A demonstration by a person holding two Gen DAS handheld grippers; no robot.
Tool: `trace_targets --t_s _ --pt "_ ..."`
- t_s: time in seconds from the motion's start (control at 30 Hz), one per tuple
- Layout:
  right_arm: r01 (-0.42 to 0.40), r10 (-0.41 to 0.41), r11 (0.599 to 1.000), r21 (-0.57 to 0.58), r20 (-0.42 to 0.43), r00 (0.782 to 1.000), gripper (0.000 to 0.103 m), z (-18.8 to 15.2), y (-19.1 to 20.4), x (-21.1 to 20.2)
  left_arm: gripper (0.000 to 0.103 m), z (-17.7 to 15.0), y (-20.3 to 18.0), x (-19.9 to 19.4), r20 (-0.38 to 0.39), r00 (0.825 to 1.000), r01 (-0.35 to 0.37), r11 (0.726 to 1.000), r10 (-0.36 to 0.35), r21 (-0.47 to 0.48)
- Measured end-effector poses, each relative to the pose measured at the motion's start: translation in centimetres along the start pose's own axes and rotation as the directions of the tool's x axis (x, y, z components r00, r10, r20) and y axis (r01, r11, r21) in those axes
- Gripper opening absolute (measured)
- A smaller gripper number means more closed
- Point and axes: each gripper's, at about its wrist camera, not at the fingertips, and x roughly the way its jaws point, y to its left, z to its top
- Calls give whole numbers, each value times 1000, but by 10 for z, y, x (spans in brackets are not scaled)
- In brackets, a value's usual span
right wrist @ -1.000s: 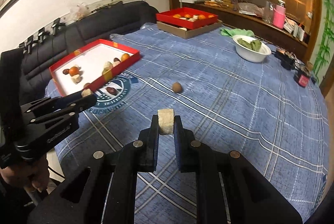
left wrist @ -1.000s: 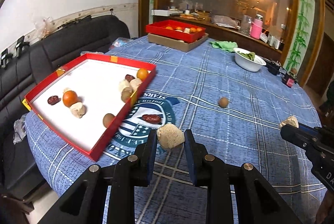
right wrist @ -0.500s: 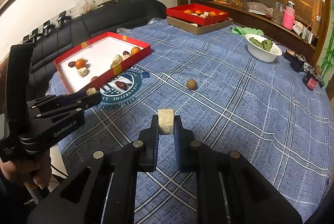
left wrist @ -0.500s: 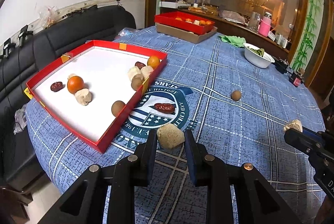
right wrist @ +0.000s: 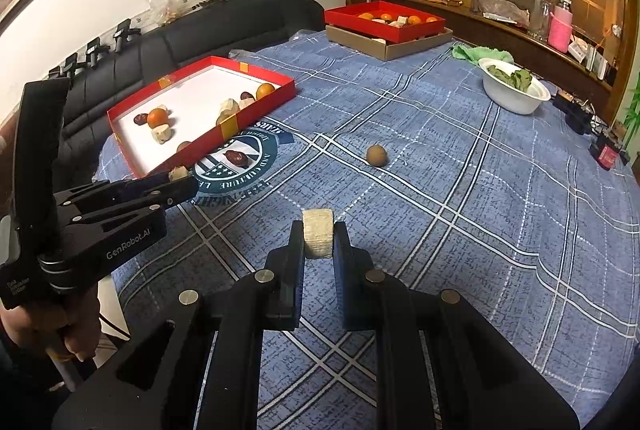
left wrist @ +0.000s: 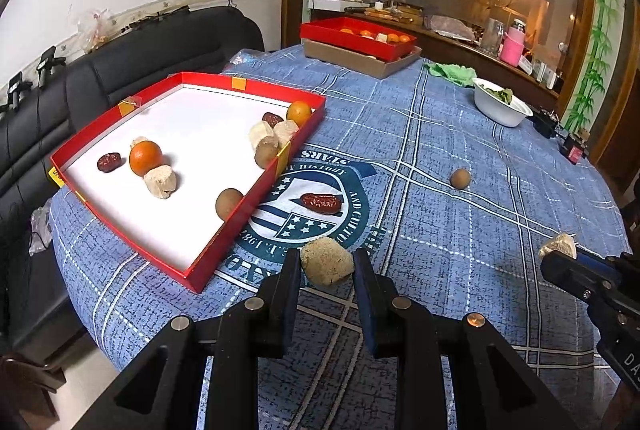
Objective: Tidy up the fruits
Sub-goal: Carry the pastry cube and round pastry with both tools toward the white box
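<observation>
My left gripper (left wrist: 326, 262) is shut on a beige crumbly piece (left wrist: 327, 261), held above the blue cloth just right of the red tray (left wrist: 192, 272). That tray holds oranges (left wrist: 145, 158), red dates, brown round fruits and beige pieces. On the cloth lie a red date (left wrist: 321, 203) and a brown round fruit (left wrist: 460, 178). My right gripper (right wrist: 317, 238) is shut on a pale beige block (right wrist: 317, 237) over the cloth. In the right wrist view the left gripper (right wrist: 180, 179) is at the left with its piece (right wrist: 178, 173), near the tray (right wrist: 256, 105).
A second red tray (right wrist: 416, 29) with oranges sits on a cardboard box at the far side. A white bowl (right wrist: 516, 97) of green leaves and a green cloth (right wrist: 476, 53) lie at the far right. A black sofa (left wrist: 120, 57) runs behind the table's left edge.
The view of both cameras has shifted slightly, so the tray and far objects sit a little further right. Both grippers stay shut on their pieces.
</observation>
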Motion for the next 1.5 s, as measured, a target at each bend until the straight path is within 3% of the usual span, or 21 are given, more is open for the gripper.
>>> trace_targets --t_s 0.7,1.5 --pt "-21 20 1000 -9 -21 1000 12 1 0 11 25 4 1 7 -11 1000 -4 1000 4 -7" --pt "-55 52 995 -88 -36 998 12 22 40 26 25 10 45 2 11 999 -32 996 33 -82"
